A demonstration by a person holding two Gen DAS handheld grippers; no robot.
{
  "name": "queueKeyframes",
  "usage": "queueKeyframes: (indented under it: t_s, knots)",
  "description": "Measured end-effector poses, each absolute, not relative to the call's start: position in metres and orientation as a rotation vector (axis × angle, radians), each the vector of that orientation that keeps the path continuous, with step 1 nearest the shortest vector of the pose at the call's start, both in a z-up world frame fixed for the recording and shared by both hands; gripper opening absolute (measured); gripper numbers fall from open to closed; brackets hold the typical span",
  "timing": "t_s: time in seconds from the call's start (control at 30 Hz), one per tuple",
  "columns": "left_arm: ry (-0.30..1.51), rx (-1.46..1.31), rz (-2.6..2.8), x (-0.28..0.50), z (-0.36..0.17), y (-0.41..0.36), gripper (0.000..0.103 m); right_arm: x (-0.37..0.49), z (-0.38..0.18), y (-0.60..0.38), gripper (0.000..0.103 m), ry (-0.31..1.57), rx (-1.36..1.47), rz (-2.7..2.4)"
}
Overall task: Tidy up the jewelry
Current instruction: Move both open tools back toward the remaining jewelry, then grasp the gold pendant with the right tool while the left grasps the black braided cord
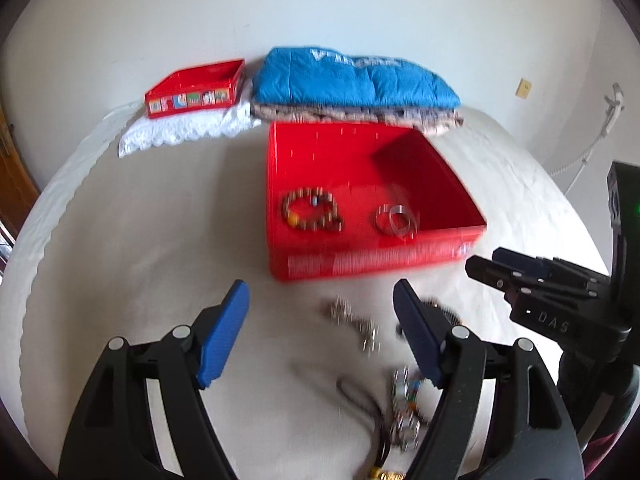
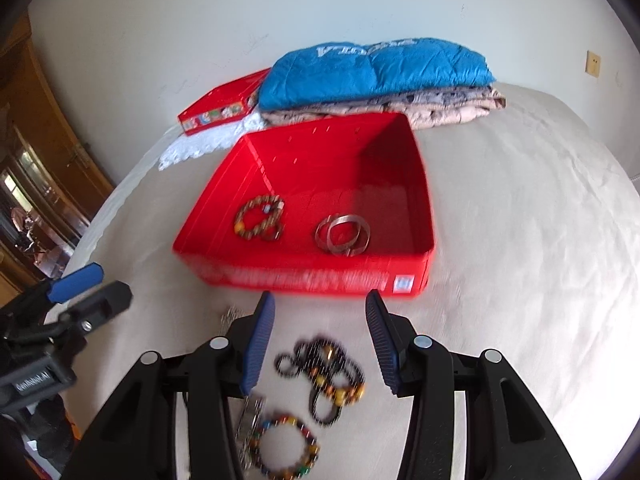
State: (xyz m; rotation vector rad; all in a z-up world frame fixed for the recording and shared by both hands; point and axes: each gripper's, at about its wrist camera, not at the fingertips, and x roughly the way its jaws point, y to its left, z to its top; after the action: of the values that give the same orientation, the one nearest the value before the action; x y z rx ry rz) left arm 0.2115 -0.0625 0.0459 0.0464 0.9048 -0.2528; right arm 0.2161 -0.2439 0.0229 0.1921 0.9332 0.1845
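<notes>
On the bed (image 2: 520, 240) sits an open red box (image 2: 416, 184), holding a brown beaded bracelet (image 2: 258, 222) at its near left and silver bangles (image 2: 342, 234) to the right. Nearer, loose on the sheet, lie a black beaded necklace (image 2: 324, 372) and a multicoloured bead bracelet (image 2: 286, 446). The left hand-held gripper (image 1: 320, 340) hangs empty, jaws wide apart. The right hand-held gripper (image 2: 320, 344) hangs above the black necklace, jaws apart and gripping nothing.

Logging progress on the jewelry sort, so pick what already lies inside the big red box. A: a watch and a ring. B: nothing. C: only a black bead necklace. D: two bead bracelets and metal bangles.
D: the big red box holds brown bead bracelets and silver bangles on its floor.
</notes>
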Motion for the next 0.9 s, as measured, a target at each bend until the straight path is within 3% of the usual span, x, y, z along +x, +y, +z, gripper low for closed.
queueKeyframes:
  t_s: [0.17, 0.3, 0.9]
  knots:
    - [0.958, 0.063, -0.251, 0.181, 0.02, -0.058, 0.075, 0.186, 0.003, -0.237, 0.048, 0.964, 0.2, 0.213]
    - [1.002, 0.056, -0.273, 0.158, -0.002, -0.053, 0.085, 0.163, -0.012, -0.236, 0.048, 0.994, 0.224, 0.231]
    - [1.06, 0.002, -0.224, 0.112, -0.031, -0.029, 0.089, 0.101, -0.047, -0.224, 0.046, 1.082, 0.158, 0.246]
